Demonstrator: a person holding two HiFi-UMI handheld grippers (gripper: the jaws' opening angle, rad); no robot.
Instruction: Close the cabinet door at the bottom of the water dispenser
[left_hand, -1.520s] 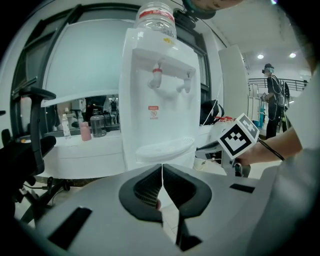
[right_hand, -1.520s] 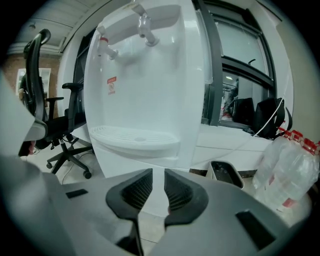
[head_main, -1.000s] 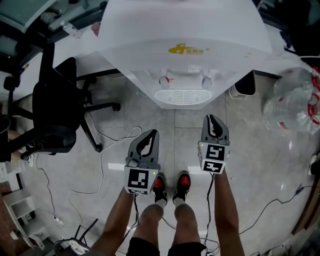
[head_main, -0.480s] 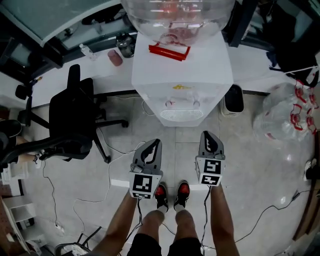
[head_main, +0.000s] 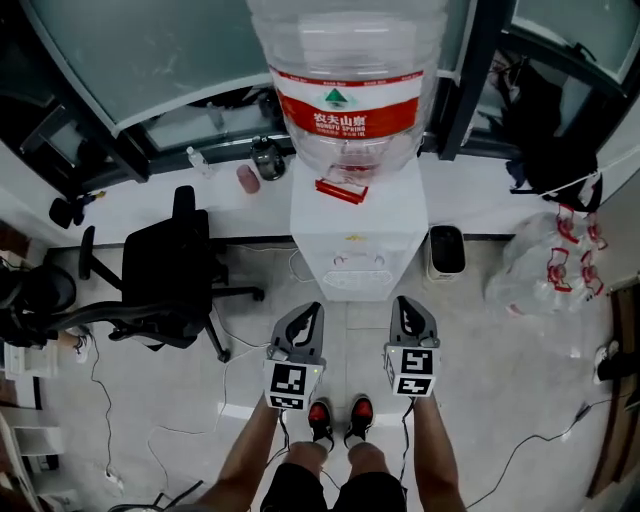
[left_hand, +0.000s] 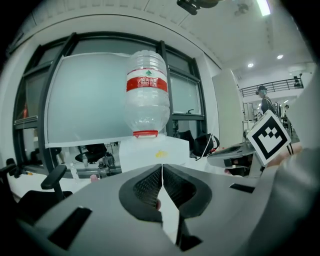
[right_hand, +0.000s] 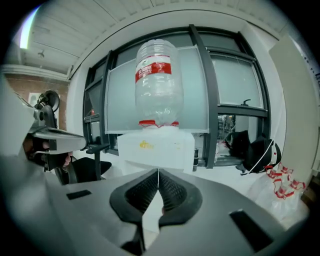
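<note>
Facing the water dispenser, I hold my left gripper and right gripper side by side; both pressed together, empty.

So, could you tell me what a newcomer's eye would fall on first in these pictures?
The big clear water bottle with its red label, upside down on the white water dispenser, fills the top middle of the head view. Just below it, in the lower middle, the left gripper and the right gripper are held side by side, both shut and empty. A black office chair stands to the left of the dispenser.
</note>
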